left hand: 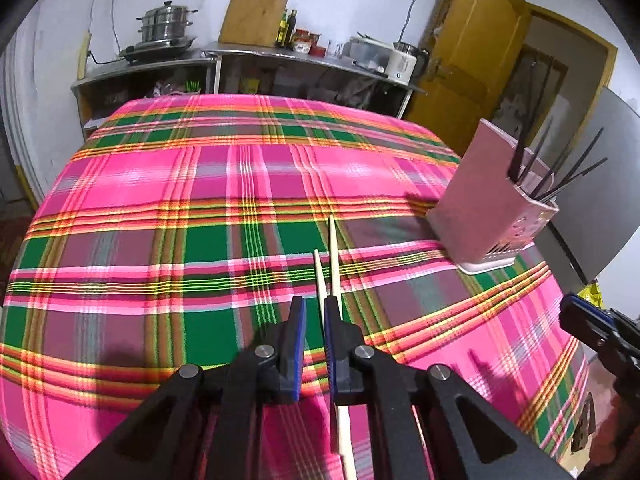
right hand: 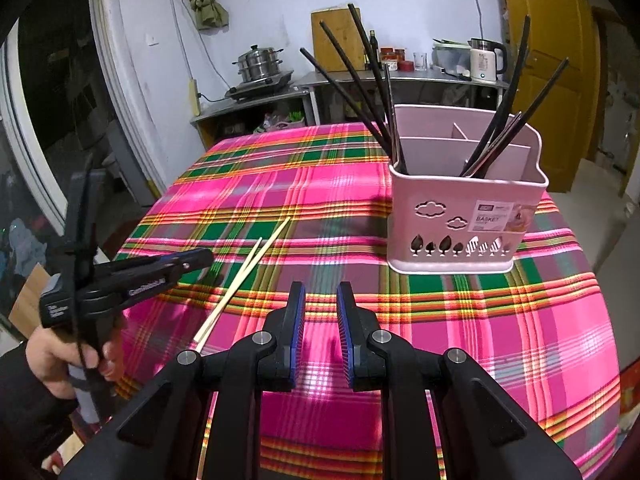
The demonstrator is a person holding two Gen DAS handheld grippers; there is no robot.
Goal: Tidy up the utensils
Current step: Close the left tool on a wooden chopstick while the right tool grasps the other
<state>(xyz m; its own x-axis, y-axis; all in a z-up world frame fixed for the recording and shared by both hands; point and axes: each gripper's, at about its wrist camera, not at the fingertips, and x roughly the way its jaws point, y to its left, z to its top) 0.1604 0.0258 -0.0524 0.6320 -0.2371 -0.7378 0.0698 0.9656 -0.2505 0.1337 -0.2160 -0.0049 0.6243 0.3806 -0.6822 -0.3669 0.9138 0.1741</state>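
Observation:
Two pale wooden chopsticks (left hand: 333, 256) lie on the plaid tablecloth; they also show in the right wrist view (right hand: 244, 276). My left gripper (left hand: 315, 312) is open just above them, one chopstick passing between its jaws, the other under the right jaw. It also shows from the side in the right wrist view (right hand: 196, 258). A pink utensil basket (right hand: 460, 216) stands upright to the right, with several black chopsticks (right hand: 360, 84) in its compartments; it also shows in the left wrist view (left hand: 492, 208). My right gripper (right hand: 321, 300) is open and empty, in front of the basket.
The table (left hand: 160, 200) is covered with a pink and green plaid cloth. Behind it stand metal shelves (left hand: 224, 56) with a steamer pot (left hand: 166, 26), a cutting board, bottles and a kettle (left hand: 404, 62). A yellow door (left hand: 472, 52) is at the back right.

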